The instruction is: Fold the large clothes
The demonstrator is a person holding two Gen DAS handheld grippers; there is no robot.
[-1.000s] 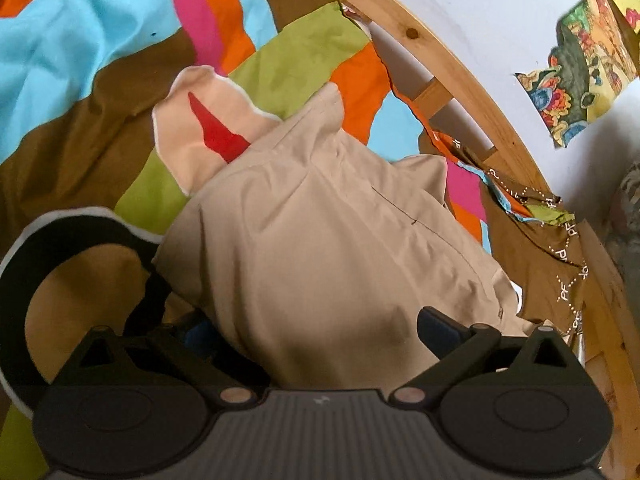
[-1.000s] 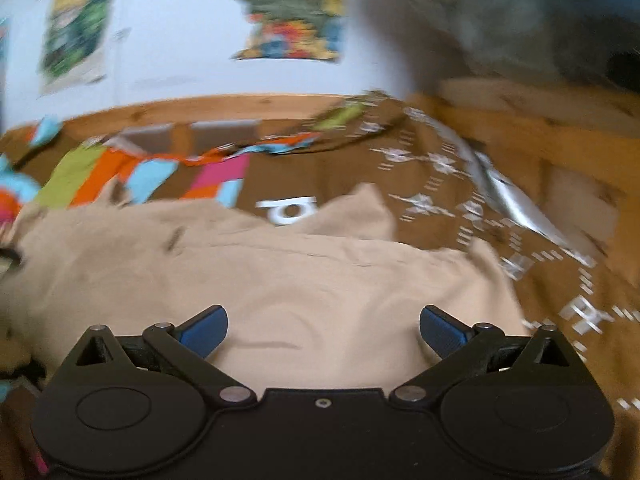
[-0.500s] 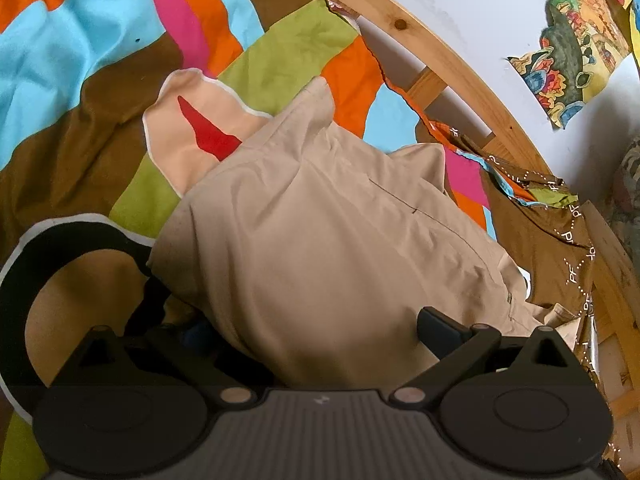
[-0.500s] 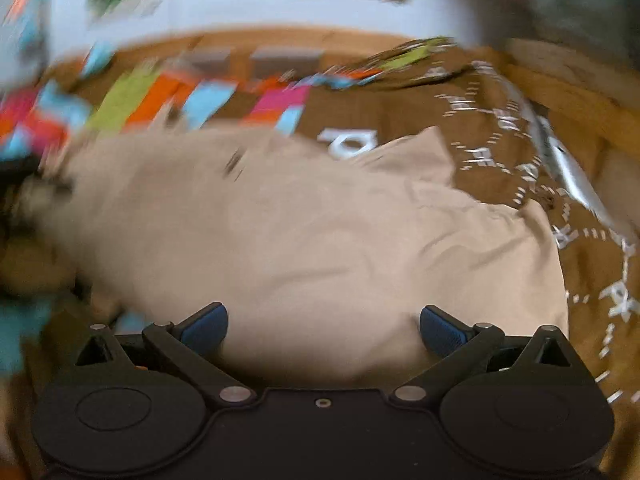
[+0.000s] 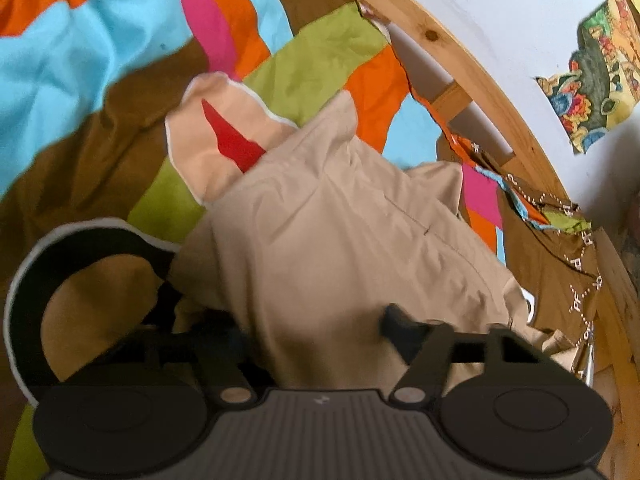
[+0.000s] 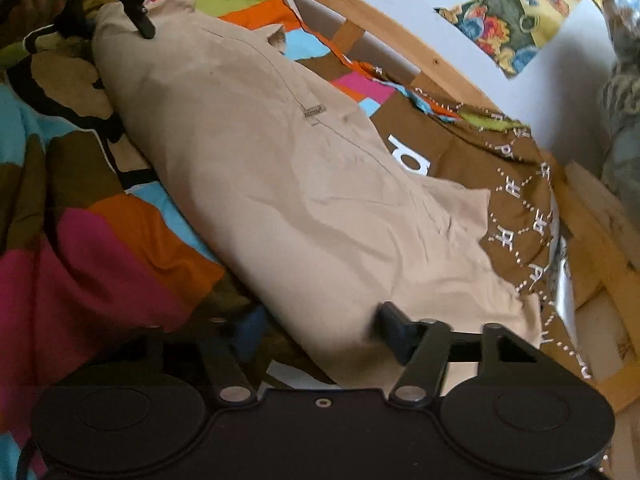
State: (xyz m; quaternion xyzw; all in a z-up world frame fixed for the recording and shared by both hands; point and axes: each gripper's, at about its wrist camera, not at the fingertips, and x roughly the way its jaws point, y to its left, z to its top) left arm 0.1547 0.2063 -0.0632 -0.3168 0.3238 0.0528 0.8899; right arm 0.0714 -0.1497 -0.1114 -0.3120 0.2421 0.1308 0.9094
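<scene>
Lying across a brightly patterned bedspread (image 5: pixel 120 60), a large beige garment (image 5: pixel 340 248) stretched diagonally between the two handheld grippers. The cover beneath it showed wavy bands of blue, pink, orange, green and brown, with a pale peach patch bearing a red shape just beside the garment's upper edge.

In the left wrist view, the left gripper (image 5: pixel 316 332) sat at the near end of the cloth. Its fingers were set apart, with a bunched fold of the beige fabric filling the gap between them; the left finger was largely in shadow under the cloth, so whether the fabric was truly clamped could not be told.

In the right wrist view, the right gripper (image 6: pixel 320 332) was at the other end of the garment. Its right fingertip (image 6: pixel 394 326) pressed against the cloth's edge, the left one lay low against the bedspread, and fabric ran between them; a firm pinch could not be confirmed. The left gripper appeared far off in the top left corner of this view, touching the garment's far end.

A curved wooden bed frame (image 6: pixel 400 36) bordered the bedding, with a white wall (image 5: pixel 500 40) behind it carrying a colourful picture (image 6: pixel 516 12). A brown cloth with white markings (image 6: pixel 516 184) lay near the frame, just beside the garment.
</scene>
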